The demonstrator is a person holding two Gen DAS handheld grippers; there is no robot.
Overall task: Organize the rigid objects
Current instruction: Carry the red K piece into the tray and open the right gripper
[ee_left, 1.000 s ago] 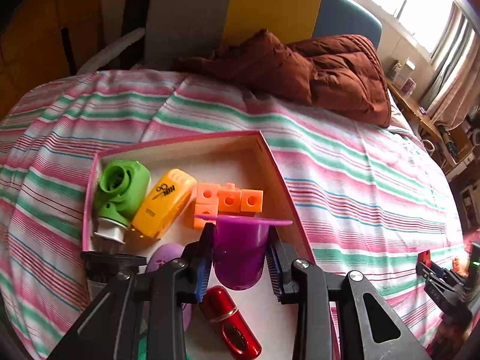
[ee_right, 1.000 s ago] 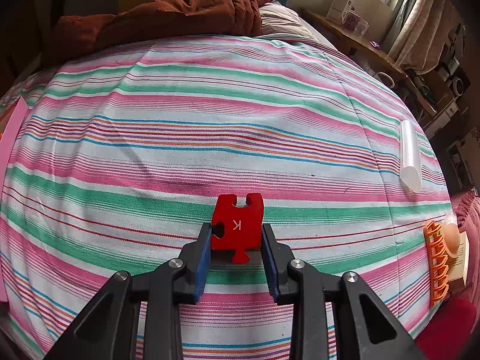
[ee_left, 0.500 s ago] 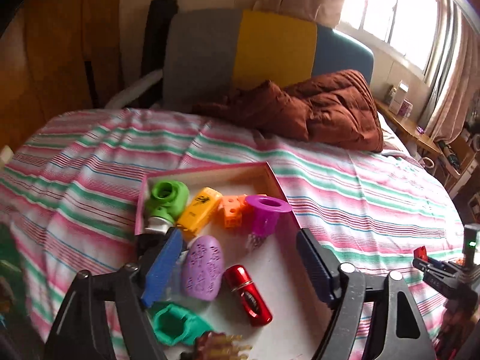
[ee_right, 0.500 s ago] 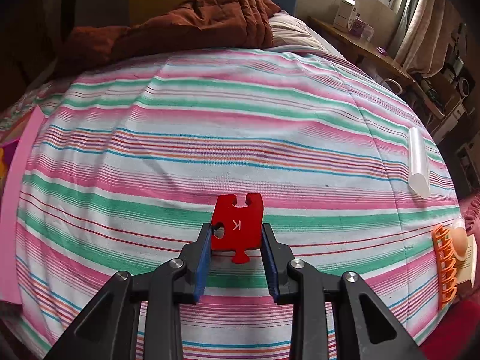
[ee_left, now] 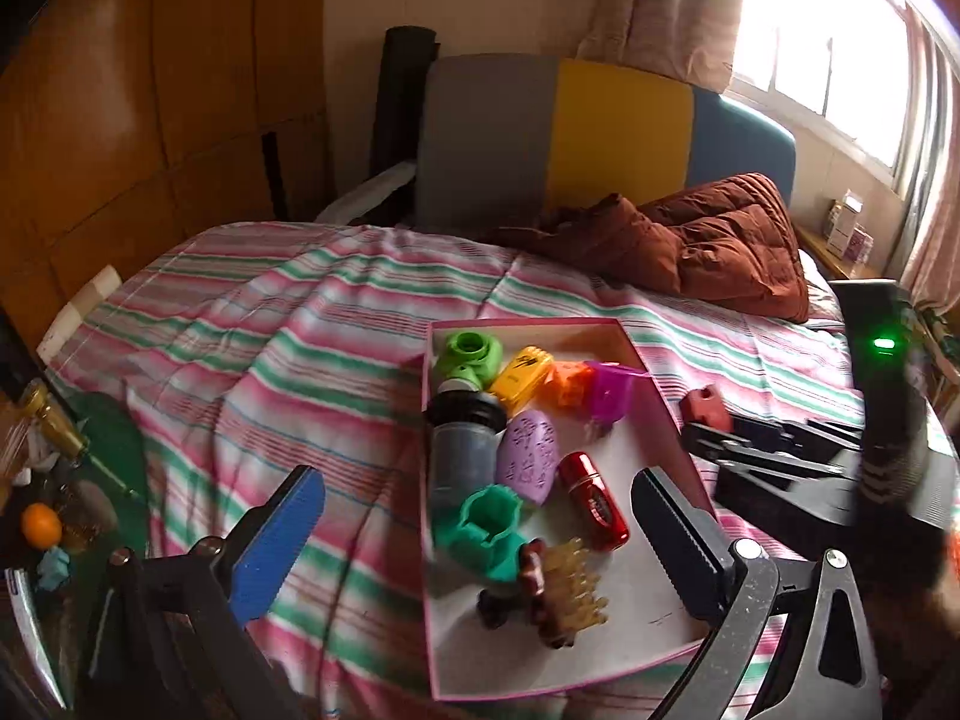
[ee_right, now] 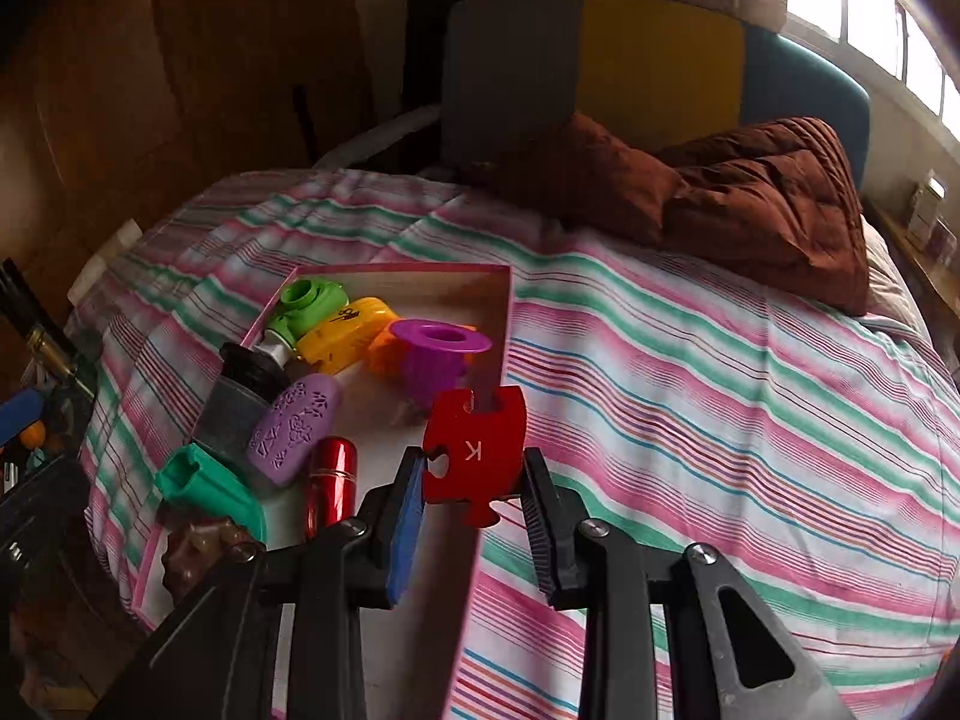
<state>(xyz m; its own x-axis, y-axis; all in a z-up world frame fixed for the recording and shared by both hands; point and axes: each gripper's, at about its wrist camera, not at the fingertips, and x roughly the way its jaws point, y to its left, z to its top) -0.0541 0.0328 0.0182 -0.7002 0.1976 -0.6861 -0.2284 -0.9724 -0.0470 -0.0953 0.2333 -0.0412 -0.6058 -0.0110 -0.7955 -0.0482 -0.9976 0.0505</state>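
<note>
While the right tongs (ee_right: 474, 480) stay out of the question as a free hand, being clamped on a flat red puzzle piece (ee_right: 474, 450) marked with a K, the left tongs (ee_left: 480, 516) are opening wide with nothing gripped between them, hanging above the near end of a shallow pink-rimmed box (ee_left: 654, 396) that lies on a striped bed (ee_left: 252, 360). The puzzle piece is held by its two side edges, upright, just above the box's right rim, near a purple cup (ee_right: 438, 354). It looks thin, stiff and light, probably foam or plastic; gripping the flat edges seems sound, and it should not slip or break easily. Inside the box, the far end is crowded: a green toy (ee_left: 468, 354), a yellow toy (ee_left: 519, 375), orange blocks (ee_left: 567, 381) and the purple cup stand in a row. Along the left wall lie a dark bottle (ee_left: 462, 450), a purple oval (ee_left: 528, 456), a red tube (ee_left: 594, 498), a teal piece (ee_left: 486, 525) and a brown comb-like thing (ee_left: 558, 588). Bare floor shows along the right wall and near right corner, likely the easiest spot to lower the piece. The low rim needs little clearance. The bed to the right of the box is open; a brown quilt (ee_right: 750, 192) sits at the head end.
</note>
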